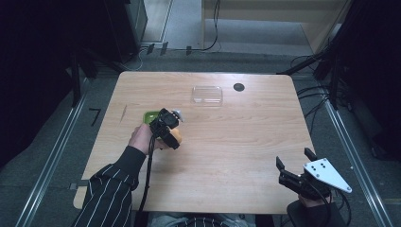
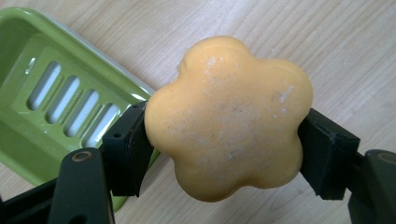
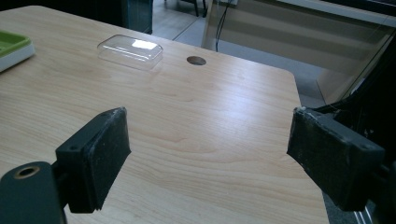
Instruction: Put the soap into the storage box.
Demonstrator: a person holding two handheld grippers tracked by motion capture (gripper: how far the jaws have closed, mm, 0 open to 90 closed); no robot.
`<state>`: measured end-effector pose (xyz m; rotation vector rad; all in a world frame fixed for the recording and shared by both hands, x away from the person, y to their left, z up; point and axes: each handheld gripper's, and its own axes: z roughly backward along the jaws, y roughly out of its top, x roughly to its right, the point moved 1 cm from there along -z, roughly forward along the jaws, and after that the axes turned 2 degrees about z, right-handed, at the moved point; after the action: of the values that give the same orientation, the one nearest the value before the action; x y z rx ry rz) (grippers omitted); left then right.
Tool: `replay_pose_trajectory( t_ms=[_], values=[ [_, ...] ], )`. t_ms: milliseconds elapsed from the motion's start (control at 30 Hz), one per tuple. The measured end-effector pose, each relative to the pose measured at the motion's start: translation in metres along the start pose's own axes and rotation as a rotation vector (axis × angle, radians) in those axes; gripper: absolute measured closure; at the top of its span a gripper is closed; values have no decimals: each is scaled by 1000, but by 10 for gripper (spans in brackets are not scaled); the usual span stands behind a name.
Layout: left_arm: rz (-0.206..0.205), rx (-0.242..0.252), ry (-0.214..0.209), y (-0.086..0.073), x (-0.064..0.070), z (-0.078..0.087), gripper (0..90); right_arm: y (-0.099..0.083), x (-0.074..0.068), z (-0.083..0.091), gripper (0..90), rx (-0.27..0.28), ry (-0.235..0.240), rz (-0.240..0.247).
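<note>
An orange flower-shaped soap is clamped between the jaws of my left gripper, just above the table and right beside a green slotted soap dish. From above, the left gripper holds the soap at the left middle of the table, with the green dish just behind it. A clear plastic lid lies farther back near the centre; it also shows as the clear lid. My right gripper stands open near the front right corner, nothing between its jaws.
The wooden table has a round cable hole at the back right. The green dish's edge sits far left in the right gripper view. Dark curtains and cables ring the table.
</note>
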<state>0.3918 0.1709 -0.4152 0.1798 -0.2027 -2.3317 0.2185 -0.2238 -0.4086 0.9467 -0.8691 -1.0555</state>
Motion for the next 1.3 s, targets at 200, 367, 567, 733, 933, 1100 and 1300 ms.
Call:
replay_pose_trajectory(
  t_ms=[200,367,567,733,933,1100,1300],
  values=[
    [26,19,4,0,-10,1,282,0,0,0,133,-2,1,-2],
    [47,35,11,1,-19,4,282,0,0,0,133,-1,1,-1],
    [65,45,15,1,-28,7,282,0,0,0,133,0,1,3],
    [78,52,21,0,-33,6,282,0,0,0,133,-1,2,5],
    [89,65,32,0,-36,8,282,0,-1,-1,133,0,3,4],
    [97,85,38,3,-39,11,282,1,-1,-1,133,-2,5,3],
    [124,105,55,0,-45,10,282,1,-1,-1,133,-2,4,4]
  ],
)
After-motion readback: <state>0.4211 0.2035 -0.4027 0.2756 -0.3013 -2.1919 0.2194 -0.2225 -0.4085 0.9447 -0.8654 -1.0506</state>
